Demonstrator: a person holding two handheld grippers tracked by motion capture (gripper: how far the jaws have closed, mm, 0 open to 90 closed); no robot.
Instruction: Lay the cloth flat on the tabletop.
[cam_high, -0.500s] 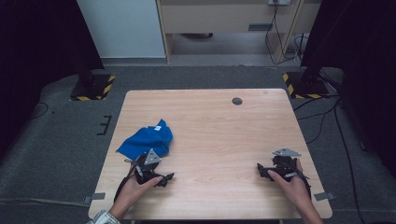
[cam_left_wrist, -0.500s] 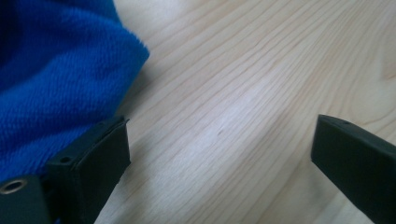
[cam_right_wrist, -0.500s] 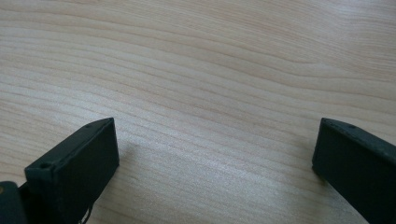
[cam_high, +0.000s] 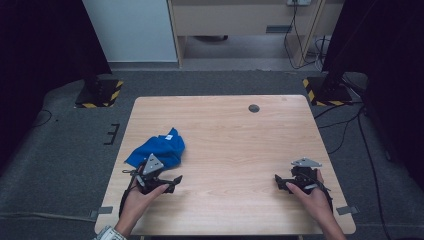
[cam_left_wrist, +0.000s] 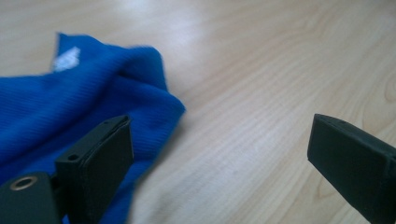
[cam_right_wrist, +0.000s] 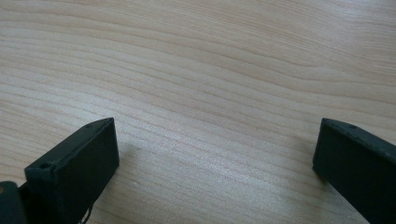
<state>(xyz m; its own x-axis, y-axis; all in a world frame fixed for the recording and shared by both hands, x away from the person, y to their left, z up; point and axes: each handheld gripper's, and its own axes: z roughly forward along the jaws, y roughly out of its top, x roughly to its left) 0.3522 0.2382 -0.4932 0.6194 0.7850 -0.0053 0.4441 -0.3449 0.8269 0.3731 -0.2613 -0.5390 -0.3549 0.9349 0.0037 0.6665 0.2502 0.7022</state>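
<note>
At the bottom of the high view two hands come in, one gripper in each. The left gripper (cam_high: 172, 181) sits at the lower left, its jaws spread wide with nothing between them; in the left gripper view one jaw overlaps the edge of the blue cloth (cam_left_wrist: 70, 116) and the other stands over bare wood, neither pressing on it. Compared with half a second ago, this gripper and the cloth lie in the same places, so nothing has really changed: the cloth is not yet taken, and the pick-up probably remains ahead. The right gripper (cam_high: 279, 181), at the lower right, is spread just as wide over bare table (cam_right_wrist: 210, 70), well apart from the cloth.

Just above the left gripper, the single blue cloth (cam_high: 157, 150) lies crumpled at the left of the table (cam_high: 235, 145), a small white tag on its far corner. Farther up, near the top edge, is one dark round hole (cam_high: 254, 108).

Count: two grippers, one cloth, one hole, one table.
</note>
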